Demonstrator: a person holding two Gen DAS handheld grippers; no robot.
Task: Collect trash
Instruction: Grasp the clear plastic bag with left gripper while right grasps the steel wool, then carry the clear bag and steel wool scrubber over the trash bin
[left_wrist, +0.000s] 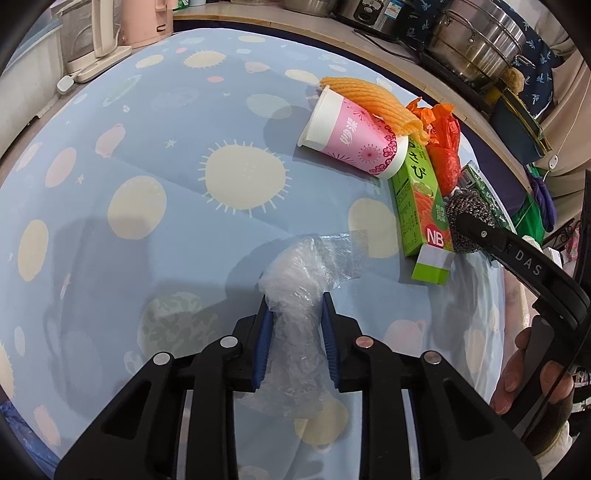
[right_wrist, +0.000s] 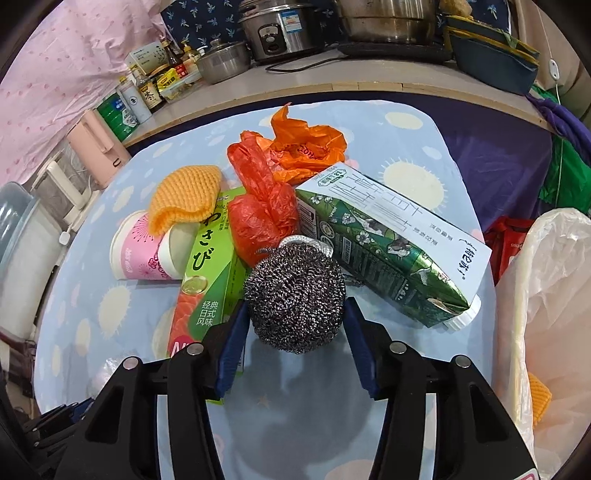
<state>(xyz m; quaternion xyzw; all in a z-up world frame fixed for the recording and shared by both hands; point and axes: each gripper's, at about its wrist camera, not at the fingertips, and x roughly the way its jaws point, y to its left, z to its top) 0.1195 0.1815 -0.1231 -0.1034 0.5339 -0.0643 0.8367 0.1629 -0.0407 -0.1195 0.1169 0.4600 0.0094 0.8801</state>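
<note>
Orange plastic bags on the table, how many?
2. A red-orange bag, bunched up, lies between the green wasabi box and the milk carton. A crumpled orange bag lies just behind it. More could be hidden under the pile.

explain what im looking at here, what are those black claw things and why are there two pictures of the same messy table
The black claws are two hand-held grippers; a person holds one in each hand, and each carries a wide-angle camera looking along its fingers. So each picture is one gripper's own view.

In the left view, the left gripper is closed on a crumpled clear plastic wrap. In the right view, the right gripper has a steel scourer between its blue pads, which look about to touch it; I cannot tell if they press it.

On the blue patterned tablecloth lie a pink paper cup on its side, a yellow knitted cloth, a green box, orange plastic bags and a milk carton.
</note>
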